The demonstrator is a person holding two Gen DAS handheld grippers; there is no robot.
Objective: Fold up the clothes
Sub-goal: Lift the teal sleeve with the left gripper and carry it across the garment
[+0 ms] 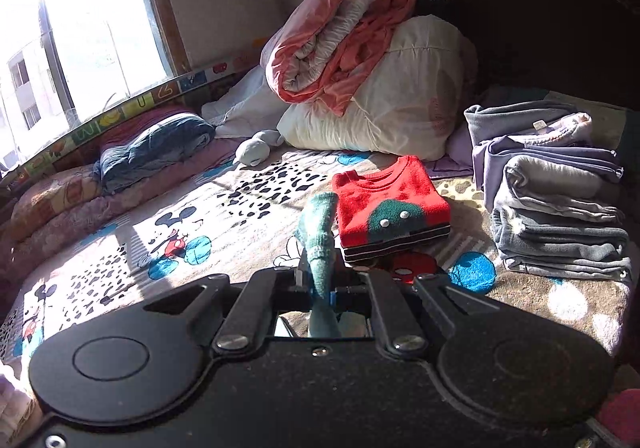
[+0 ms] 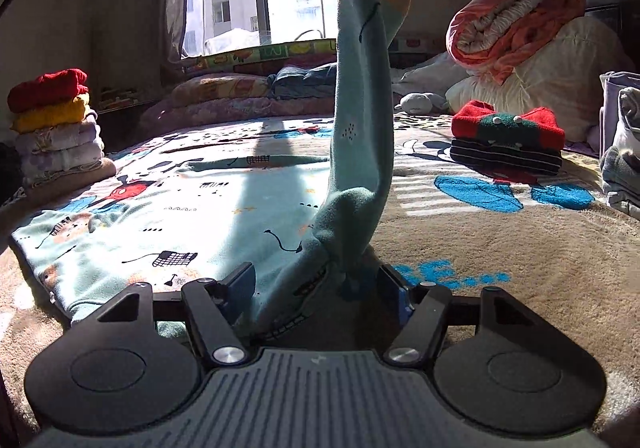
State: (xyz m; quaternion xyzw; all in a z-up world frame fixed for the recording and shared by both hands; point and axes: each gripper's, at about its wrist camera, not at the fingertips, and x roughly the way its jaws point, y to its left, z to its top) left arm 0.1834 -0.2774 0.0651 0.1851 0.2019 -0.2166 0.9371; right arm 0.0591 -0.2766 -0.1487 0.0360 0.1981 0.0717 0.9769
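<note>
Left gripper (image 1: 322,288) clamped on teal garment (image 2: 362,120), lifted high. Right gripper (image 2: 320,288) spread wide around garment's lower fold. Rest flat on blanket (image 2: 500,232); bare blanket right, before red sweater (image 2: 506,128); clothes pile (image 2: 54,124) far left.

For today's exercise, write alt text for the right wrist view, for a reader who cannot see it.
An open right hand-held gripper straddles a pale teal printed fleece garment, spread on a cartoon-print bed blanket, one strip rising out of frame. A folded red and green knitted sweater sits behind.
</note>
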